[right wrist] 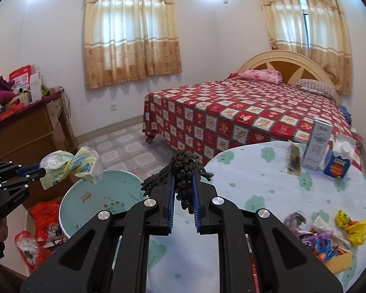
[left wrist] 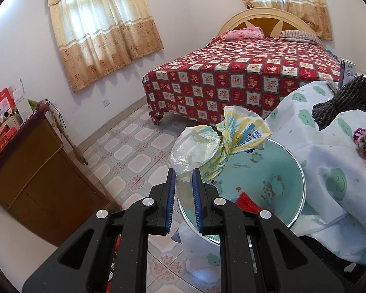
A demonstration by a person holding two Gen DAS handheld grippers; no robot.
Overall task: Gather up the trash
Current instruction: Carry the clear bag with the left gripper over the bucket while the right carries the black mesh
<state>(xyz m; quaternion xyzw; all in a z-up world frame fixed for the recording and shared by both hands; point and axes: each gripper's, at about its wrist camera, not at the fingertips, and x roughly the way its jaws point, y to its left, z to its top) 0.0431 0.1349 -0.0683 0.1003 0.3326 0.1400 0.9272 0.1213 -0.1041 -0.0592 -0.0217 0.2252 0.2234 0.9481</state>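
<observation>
Both tongs are nearly closed, each pinching a piece of rubbish. From its own camera the left gripper (left wrist: pixel 184 173) has its blue pads closed on the tail of a crumpled plastic wrapper (left wrist: pixel 219 144), clear film twisted with yellow-and-blue print, which hangs over the rim of the teal basin (left wrist: pixel 297 171). The right gripper (right wrist: pixel 184 171) is clamped on a dark wad of foam netting (right wrist: pixel 183 171), the netting bulging out above and to both sides of its pads.

Judging by how things lie, the collecting is partly done. The basin, at about nine o'clock from the table (right wrist: pixel 256 183), already holds a red scrap and some small bits, and two more pieces are on their way. What is left sits on the tablecloth: a heap of coloured wrappers (right wrist: pixel 329 234) at four o'clock in the right view, and a small packet (right wrist: pixel 292 158), a tall white box (right wrist: pixel 317 144) and a blue carton (right wrist: pixel 339 161) at one o'clock, though whether those last count as trash cannot be told.

Each gripper points forward and somewhat downward. In the right view the left gripper reaches in level from the nine o'clock edge, a hand just visible behind it, its wrapper above the basin's far rim. The right gripper hovers over the near table edge, short of the basin.
</observation>
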